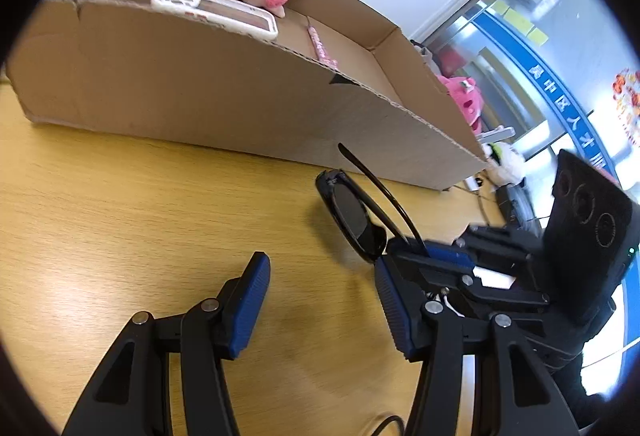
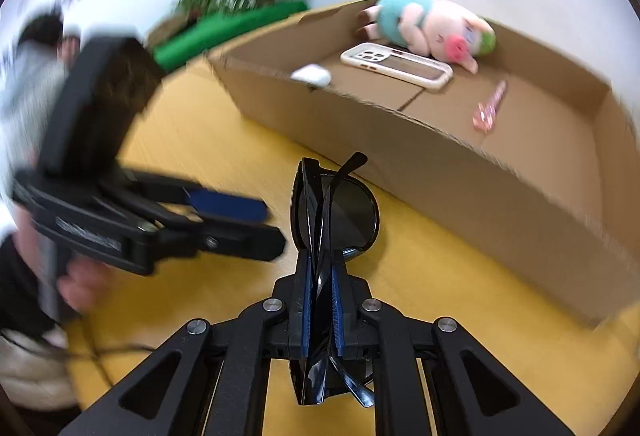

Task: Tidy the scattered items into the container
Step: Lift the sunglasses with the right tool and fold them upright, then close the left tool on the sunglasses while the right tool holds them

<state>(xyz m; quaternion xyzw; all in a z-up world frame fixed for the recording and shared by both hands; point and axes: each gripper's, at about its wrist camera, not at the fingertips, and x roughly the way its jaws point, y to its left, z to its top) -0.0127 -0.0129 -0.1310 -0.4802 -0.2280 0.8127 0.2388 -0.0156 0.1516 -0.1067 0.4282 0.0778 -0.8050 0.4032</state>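
Observation:
My right gripper (image 2: 321, 300) is shut on folded black sunglasses (image 2: 352, 216) and holds them above the yellow table, in front of the cardboard box (image 2: 460, 172). The sunglasses (image 1: 354, 216) and the right gripper (image 1: 436, 260) also show in the left wrist view. My left gripper (image 1: 320, 300) is open and empty, low over the table beside the right one; it also shows in the right wrist view (image 2: 240, 212). In the box (image 1: 224, 92) lie a plush pig (image 2: 432, 28), a white phone case (image 2: 396, 66), a pink item (image 2: 490, 106) and a small white object (image 2: 312, 74).
The yellow wooden table (image 1: 140, 204) spreads in front of the box. Pink and white plush toys (image 1: 466, 100) lie beyond the box's right end. A green roll and plants (image 2: 240, 20) stand behind the box. A black cable (image 2: 104, 352) trails at the table's near left.

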